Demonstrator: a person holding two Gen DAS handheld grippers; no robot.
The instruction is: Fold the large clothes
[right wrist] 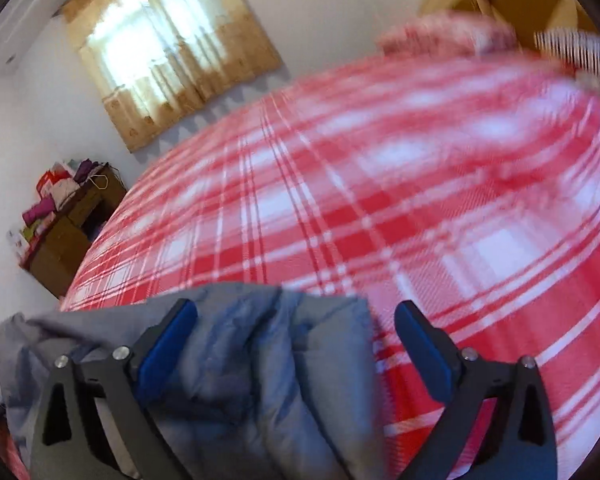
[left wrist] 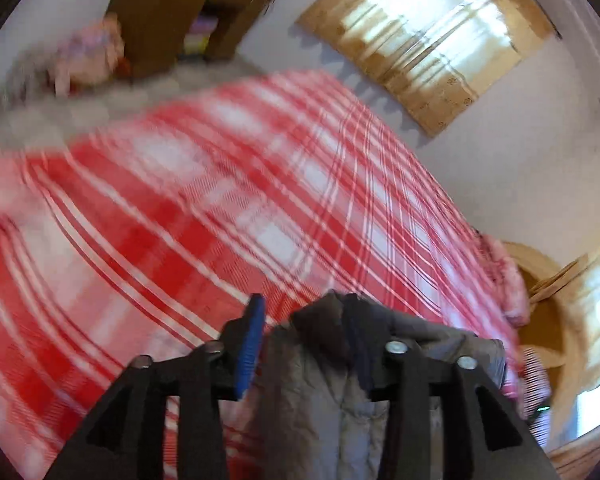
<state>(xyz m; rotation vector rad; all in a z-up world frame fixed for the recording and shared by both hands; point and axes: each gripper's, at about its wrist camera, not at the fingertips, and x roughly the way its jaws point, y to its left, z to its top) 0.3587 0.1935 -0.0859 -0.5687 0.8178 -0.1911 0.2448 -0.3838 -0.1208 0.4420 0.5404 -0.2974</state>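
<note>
A grey quilted jacket hangs bunched between the fingers of my left gripper, above a bed with a red and white plaid cover. The jacket drapes over the right finger and hides its pad; the left blue pad stands apart from the cloth. In the right wrist view the same jacket lies between the spread fingers of my right gripper, against the left pad; the right pad is free. The plaid cover fills that view behind.
A curtained window is on the white wall behind the bed. A wooden shelf unit with clutter stands left of the bed. Pink pillows and a wooden headboard are at the right.
</note>
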